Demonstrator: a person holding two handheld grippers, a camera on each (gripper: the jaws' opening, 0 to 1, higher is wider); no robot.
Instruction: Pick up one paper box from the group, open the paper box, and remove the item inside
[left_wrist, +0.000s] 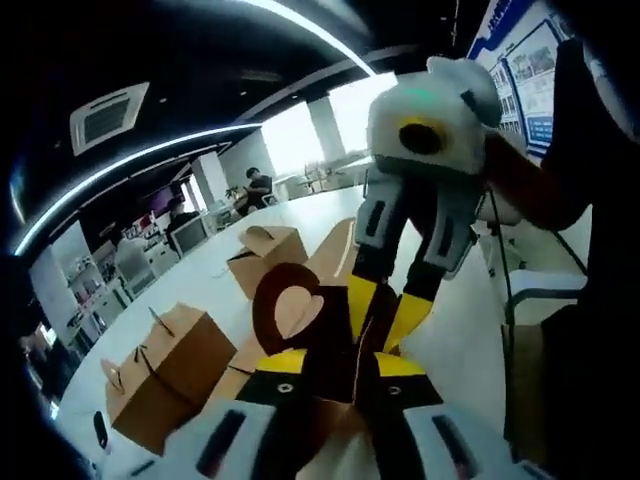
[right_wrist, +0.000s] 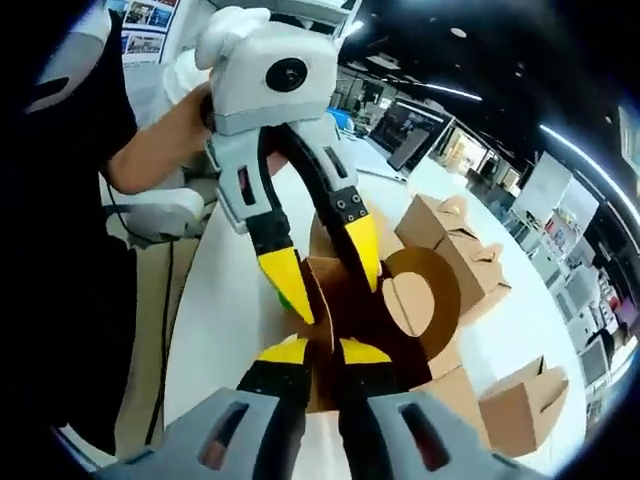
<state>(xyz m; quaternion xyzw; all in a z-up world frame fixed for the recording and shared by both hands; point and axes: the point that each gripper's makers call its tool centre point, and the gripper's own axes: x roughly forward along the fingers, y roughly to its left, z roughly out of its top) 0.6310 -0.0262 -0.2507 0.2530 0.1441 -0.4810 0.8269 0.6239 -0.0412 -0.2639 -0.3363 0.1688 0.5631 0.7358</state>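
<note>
fingers: we are seeing the left gripper (left_wrist: 330, 362) pinching narrow on the paper box (left_wrist: 315, 320), yellow tips pressed to its dark inner panel; the right gripper (right_wrist: 325, 352) is clamping the same box (right_wrist: 395, 310) from the opposite side. the held box is hanging between both grippers above the white table (left_wrist: 455, 340), brown card, flap open, with a round cut-out panel. we are counting two closed boxes (left_wrist: 165, 375) (left_wrist: 265, 255) standing on the table.
</note>
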